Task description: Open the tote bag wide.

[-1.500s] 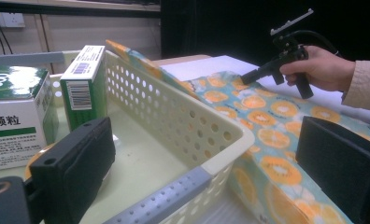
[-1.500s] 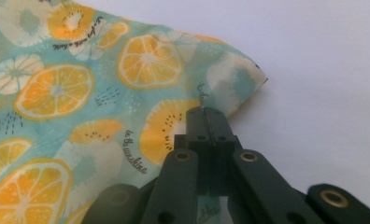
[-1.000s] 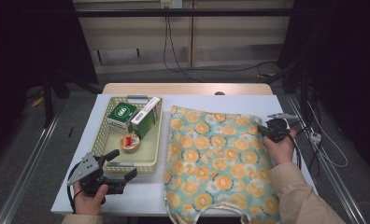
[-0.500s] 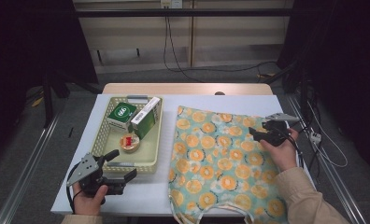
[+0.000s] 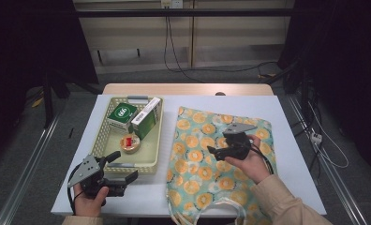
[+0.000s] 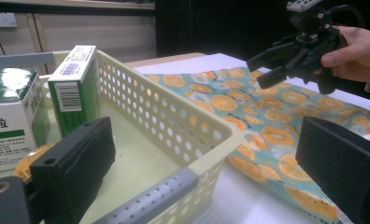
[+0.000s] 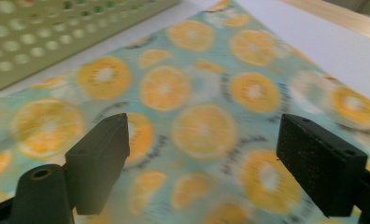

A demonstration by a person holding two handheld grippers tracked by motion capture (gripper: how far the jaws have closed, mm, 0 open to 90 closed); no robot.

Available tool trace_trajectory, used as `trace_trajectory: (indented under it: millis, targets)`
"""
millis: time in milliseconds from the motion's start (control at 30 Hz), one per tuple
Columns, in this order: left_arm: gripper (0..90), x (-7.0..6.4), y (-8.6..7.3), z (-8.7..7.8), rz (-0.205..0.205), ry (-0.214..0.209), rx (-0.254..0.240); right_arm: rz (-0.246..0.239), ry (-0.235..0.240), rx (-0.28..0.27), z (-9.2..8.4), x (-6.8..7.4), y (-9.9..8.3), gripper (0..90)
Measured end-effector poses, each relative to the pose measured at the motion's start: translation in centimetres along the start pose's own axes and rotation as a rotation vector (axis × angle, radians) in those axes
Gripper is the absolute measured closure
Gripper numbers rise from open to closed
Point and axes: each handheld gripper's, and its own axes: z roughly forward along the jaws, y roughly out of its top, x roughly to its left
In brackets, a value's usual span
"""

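We see the bag (image 5: 211, 159) lying flat on the table (image 5: 296, 140), just right of the basket (image 5: 109, 150). The right gripper (image 5: 218, 151) hangs over the middle of it — its jaws have just been opening and now stand wide, nothing between them, orange print showing under the gap. The left gripper (image 5: 127, 168) rests low at the basket's near corner, jaws spread wide too — the basket's rim between them, untouched.

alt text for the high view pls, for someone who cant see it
A person's right gripper hovers open above an orange-print cloth bag lying flat on a white table. The left gripper rests open by a yellow basket holding two boxes and a tape roll.
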Motion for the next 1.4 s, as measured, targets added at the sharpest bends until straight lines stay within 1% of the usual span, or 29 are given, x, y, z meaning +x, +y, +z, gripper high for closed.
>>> trace_trajectory:
  millis: [67,167,200,233,333,367,400,467,533,567,633,667,733,800,833,933,967,1033,1067,1133,1167,1233,1267,1300,1333,1367,1400]
  targets:
    - [4.3,0.0,0.0,0.0,0.002,-0.006,0.001,-0.024,0.042,0.013,0.6,1.3,0.4,16.6]
    - [4.2,0.0,-0.1,-0.1,-0.004,-0.002,0.0,-0.024,0.054,0.02,0.7,1.4,0.4,17.0]
    - [4.2,0.0,-0.1,-0.1,0.0,-0.001,0.001,-0.024,0.054,0.02,0.7,1.4,0.4,17.0]
    - [4.2,0.1,-0.1,-0.1,-0.001,-0.002,0.002,-0.015,0.054,0.017,0.4,1.1,0.3,16.7]
    - [4.2,0.1,-0.2,-0.1,-0.007,-0.004,0.002,-0.004,0.061,0.01,-0.1,0.9,0.1,16.7]
    - [4.2,0.1,-0.2,0.0,-0.005,-0.004,0.004,-0.011,0.073,0.009,-0.4,1.1,-0.2,16.6]
    - [4.2,0.1,-0.2,0.1,-0.012,-0.005,0.007,-0.013,0.082,0.006,-0.5,1.2,-0.3,16.6]
    - [4.2,0.0,-0.2,0.2,-0.007,-0.008,0.007,-0.013,0.111,0.009,-0.6,1.6,-0.6,16.7]
    - [4.2,-0.1,-0.2,0.2,-0.007,-0.008,0.006,-0.018,0.119,0.013,-0.5,1.9,-0.8,16.8]
    - [4.2,-0.1,-0.2,0.3,-0.006,-0.008,0.01,-0.03,0.143,0.019,-0.2,2.4,-1.1,17.3]
    - [4.2,-0.1,-0.2,0.4,-0.005,-0.012,0.012,-0.036,0.157,0.036,0.1,2.8,-1.4,17.3]
    - [4.2,-0.1,-0.2,0.4,-0.007,-0.011,0.013,-0.036,0.157,0.036,0.1,2.8,-1.4,17.3]
    - [4.2,-0.1,-0.3,0.3,-0.006,-0.011,0.016,-0.038,0.177,0.042,0.5,3.3,-1.7,17.2]
    - [4.2,0.0,-0.3,0.3,-0.009,-0.007,0.014,-0.046,0.192,0.048,0.8,3.9,-1.7,17.2]
    - [4.2,0.0,-0.3,0.3,-0.013,-0.008,0.013,-0.055,0.212,0.049,1.2,4.8,-1.5,16.9]
    - [4.2,0.0,-0.3,0.3,-0.012,-0.008,0.012,-0.079,0.251,0.051,2.0,6.4,-1.2,15.3]
    - [4.2,0.0,-0.3,0.3,-0.011,-0.008,0.013,-0.079,0.251,0.051,2.0,6.4,-1.2,15.3]
    - [4.2,0.0,-0.3,0.3,-0.007,-0.009,0.016,-0.089,0.29,0.048,2.6,7.6,-1.1,13.8]
    - [4.2,0.0,-0.3,0.3,-0.009,-0.01,0.017,-0.104,0.324,0.059,3.2,8.8,-1.2,12.1]
    - [4.2,0.1,-0.4,0.3,-0.012,-0.011,0.017,-0.127,0.347,0.072,3.8,9.9,-1.3,12.3]
    - [4.2,0.1,-0.4,0.3,-0.012,-0.011,0.017,-0.132,0.354,0.077,4.0,10.3,-1.3,12.0]
    - [4.2,0.1,-0.4,0.3,-0.012,-0.01,0.019,-0.16,0.358,0.073,4.5,11.1,-1.2,11.4]
    - [4.2,0.1,-0.4,0.3,-0.012,-0.01,0.019,-0.173,0.36,0.08,4.7,11.4,-1.2,11.2]
    - [4.2,0.1,-0.4,0.3,-0.013,-0.01,0.019,-0.185,0.352,0.093,5.0,11.7,-1.3,12.0]
    - [4.2,0.0,-0.4,0.3,-0.008,-0.009,0.019,-0.185,0.352,0.093,5.0,11.7,-1.3,12.0]
    - [4.2,0.1,-0.4,0.3,-0.002,-0.011,0.023,-0.228,0.324,0.12,5.6,11.9,-1.7,9.4]
    - [4.2,0.1,-0.4,0.3,-0.005,-0.011,0.023,-0.232,0.325,0.115,5.7,12.0,-1.7,10.1]
